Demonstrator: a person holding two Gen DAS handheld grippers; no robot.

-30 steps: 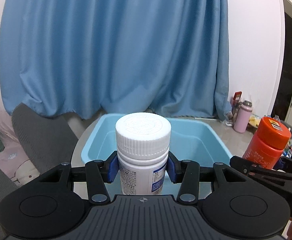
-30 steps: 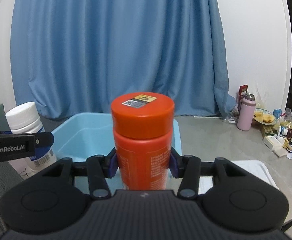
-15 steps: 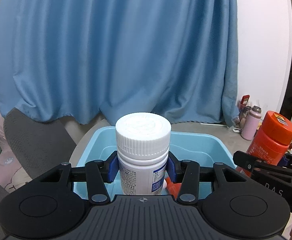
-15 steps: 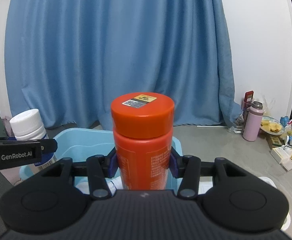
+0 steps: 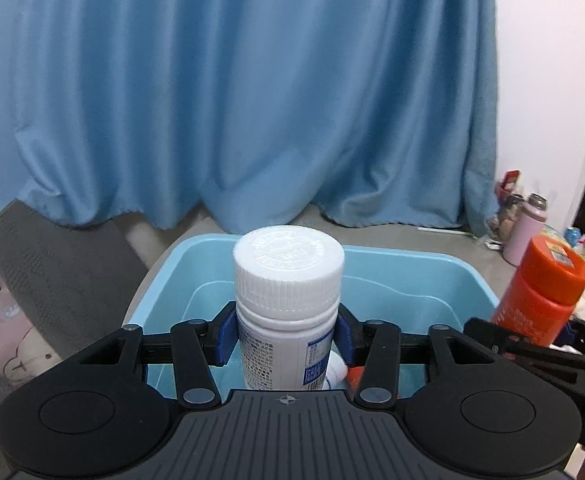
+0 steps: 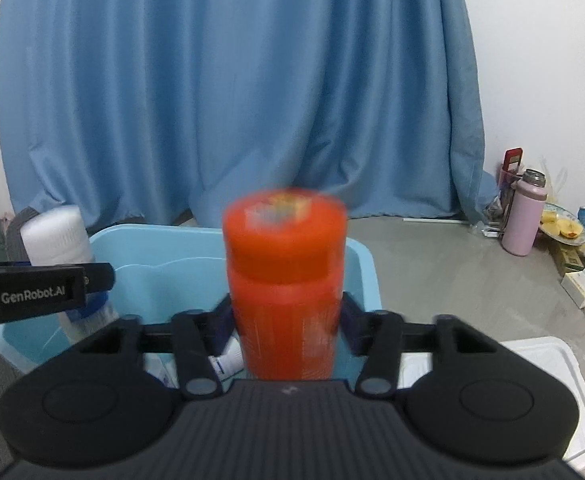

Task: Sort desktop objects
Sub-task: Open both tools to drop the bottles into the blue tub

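My left gripper (image 5: pixel 287 338) is shut on a white pill bottle (image 5: pixel 288 304) with a ribbed white cap, held upright over the light blue bin (image 5: pixel 424 270). My right gripper (image 6: pixel 286 326) holds an orange bottle (image 6: pixel 286 280) upright over the bin's (image 6: pixel 362 276) right part; the orange bottle is motion-blurred and the jaws look slightly parted from it. The orange bottle (image 5: pixel 540 296) also shows at the right of the left wrist view. The white bottle (image 6: pixel 58 236) shows at the left of the right wrist view. Small white and orange items (image 5: pixel 338 372) lie in the bin.
A blue curtain (image 5: pixel 252 100) hangs behind. A grey chair back (image 5: pixel 60 264) stands left. A pink flask (image 6: pixel 524 220) and clutter sit on the floor at right. A white tray (image 6: pixel 552 380) lies at lower right.
Both grippers have moved forward and a little up over the bin. The orange bottle is now blurred, as if slipping down between the right jaws. The white bottle stays gripped.
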